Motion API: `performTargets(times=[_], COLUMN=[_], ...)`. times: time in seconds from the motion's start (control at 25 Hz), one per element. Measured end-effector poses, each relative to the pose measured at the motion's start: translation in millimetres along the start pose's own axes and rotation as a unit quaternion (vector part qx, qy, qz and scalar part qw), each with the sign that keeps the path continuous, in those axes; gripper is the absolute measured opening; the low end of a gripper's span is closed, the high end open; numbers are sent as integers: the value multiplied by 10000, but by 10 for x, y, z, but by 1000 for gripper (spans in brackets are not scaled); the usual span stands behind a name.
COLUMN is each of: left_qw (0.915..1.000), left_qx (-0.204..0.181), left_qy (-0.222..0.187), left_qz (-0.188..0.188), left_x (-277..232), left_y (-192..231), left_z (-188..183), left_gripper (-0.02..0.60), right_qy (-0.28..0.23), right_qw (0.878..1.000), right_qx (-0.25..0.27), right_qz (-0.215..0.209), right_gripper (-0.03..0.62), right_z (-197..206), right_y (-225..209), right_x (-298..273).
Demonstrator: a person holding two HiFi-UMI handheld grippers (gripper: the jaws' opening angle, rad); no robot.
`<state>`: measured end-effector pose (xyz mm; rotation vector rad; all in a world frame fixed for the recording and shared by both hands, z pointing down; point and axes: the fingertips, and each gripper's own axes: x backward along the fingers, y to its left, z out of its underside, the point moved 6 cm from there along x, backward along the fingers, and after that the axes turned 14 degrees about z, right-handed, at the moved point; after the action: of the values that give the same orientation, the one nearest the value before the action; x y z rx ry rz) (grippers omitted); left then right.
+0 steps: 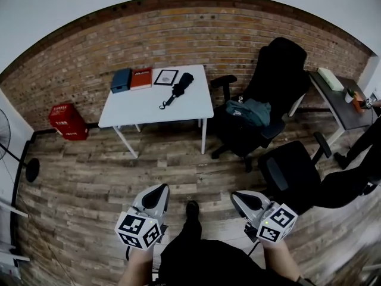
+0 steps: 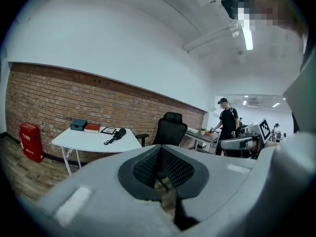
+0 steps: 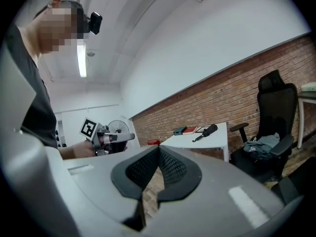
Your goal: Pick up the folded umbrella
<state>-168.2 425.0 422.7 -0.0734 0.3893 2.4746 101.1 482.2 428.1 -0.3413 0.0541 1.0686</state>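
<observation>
The folded black umbrella [image 1: 178, 87] lies on the white table [image 1: 134, 109] by the brick wall, its strap end pointing toward me. It also shows far off in the left gripper view [image 2: 116, 135] and in the right gripper view [image 3: 207, 131]. My left gripper [image 1: 159, 190] and right gripper [image 1: 238, 198] hang low in front of me over the wooden floor, well short of the table. Both stand shut with nothing between the pads [image 2: 148, 167] [image 3: 170, 167]. Each gripper sees the other at its side: the right gripper [image 2: 242, 143], the left gripper [image 3: 111, 137].
On the table lie a blue box [image 1: 121, 80], a red book [image 1: 141, 78] and a framed picture [image 1: 166, 77]. A black office chair [image 1: 262, 109] holds a teal garment; a second chair [image 1: 292, 174] stands nearer. A red box [image 1: 68, 121] sits left, a person [image 2: 227, 125] by the grey desk [image 1: 336, 103] right.
</observation>
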Motion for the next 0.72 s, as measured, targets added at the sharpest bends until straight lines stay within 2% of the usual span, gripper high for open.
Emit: performTargets(times=[0.32, 0.72], left_qw=[9996, 9979], left_qx=[165, 269], left_qy=[77, 292], left_qz=[207, 507], left_x=[-774, -1652], left_y=[776, 1864], left_z=[-113, -492], left_gripper=[6, 6], right_qy=[188, 482], right_qw=[9993, 9986], right_qx=[-68, -50], right_qz=[304, 234], right_gripper=[2, 2], right_z=[-176, -577], right_y=[-607, -1070], right_x=[-758, -2149])
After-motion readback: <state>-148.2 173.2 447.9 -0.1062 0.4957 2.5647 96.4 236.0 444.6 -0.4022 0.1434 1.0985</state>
